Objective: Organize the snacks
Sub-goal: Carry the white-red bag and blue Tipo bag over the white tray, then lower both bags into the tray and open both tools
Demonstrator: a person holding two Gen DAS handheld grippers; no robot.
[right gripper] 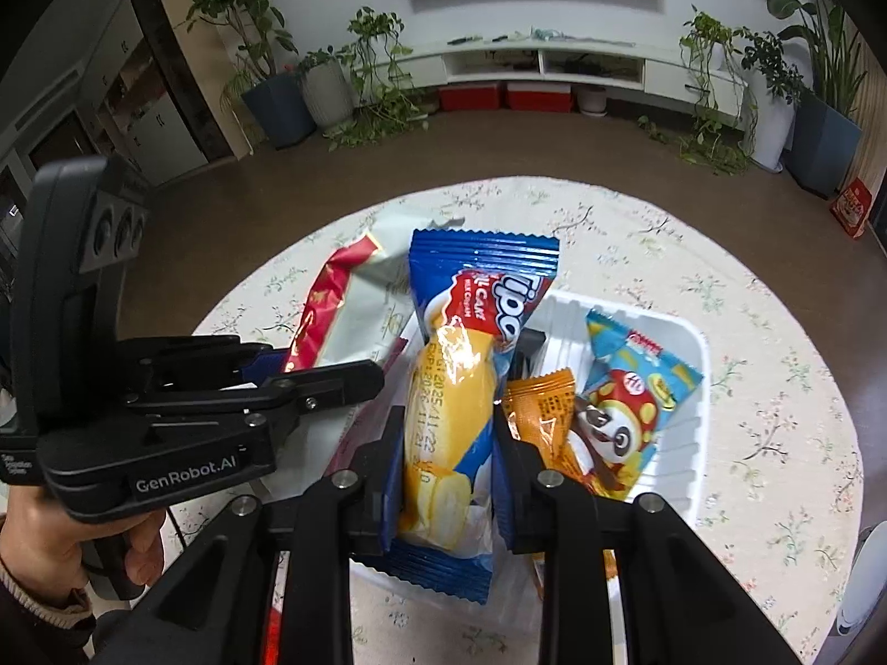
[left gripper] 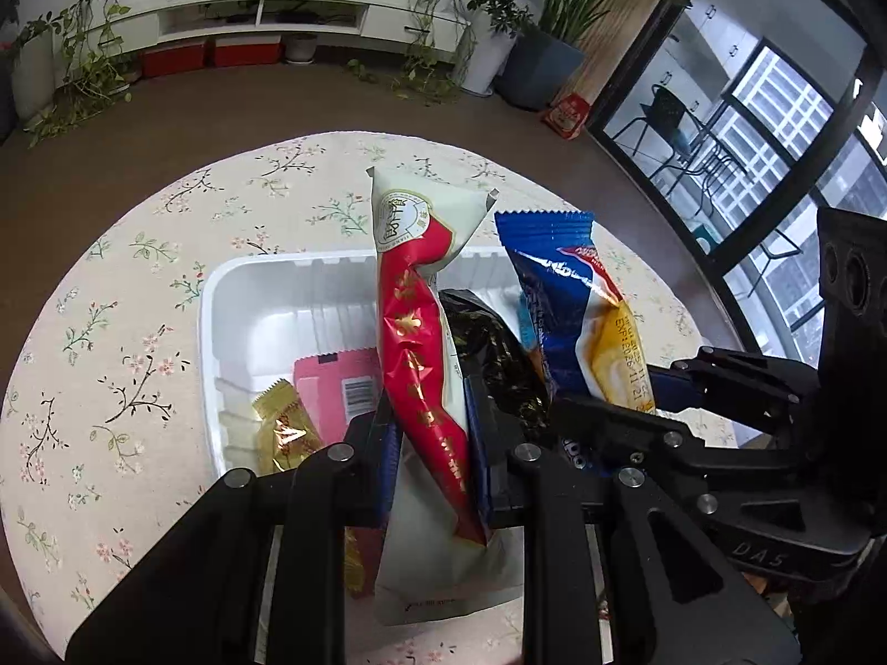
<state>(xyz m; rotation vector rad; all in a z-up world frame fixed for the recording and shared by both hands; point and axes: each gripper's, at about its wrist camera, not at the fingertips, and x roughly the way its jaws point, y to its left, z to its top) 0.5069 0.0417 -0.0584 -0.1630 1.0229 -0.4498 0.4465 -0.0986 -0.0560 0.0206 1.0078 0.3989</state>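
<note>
While the red-and-white packet [left gripper: 427, 332] hangs clamped in my left jaws [left gripper: 432, 476] above the white tray [left gripper: 233, 299], my right jaws [right gripper: 446, 476] are closed on the blue Tipo cake [right gripper: 460, 388] just beside it. Both sit over the tray on the floral table [left gripper: 138, 277], where a pink packet [left gripper: 338, 388], a gold candy [left gripper: 283, 432] and a panda packet [right gripper: 626, 404] already lie. I judge each should go down flat into a bare part of the tray, one at a time, released low.
</note>
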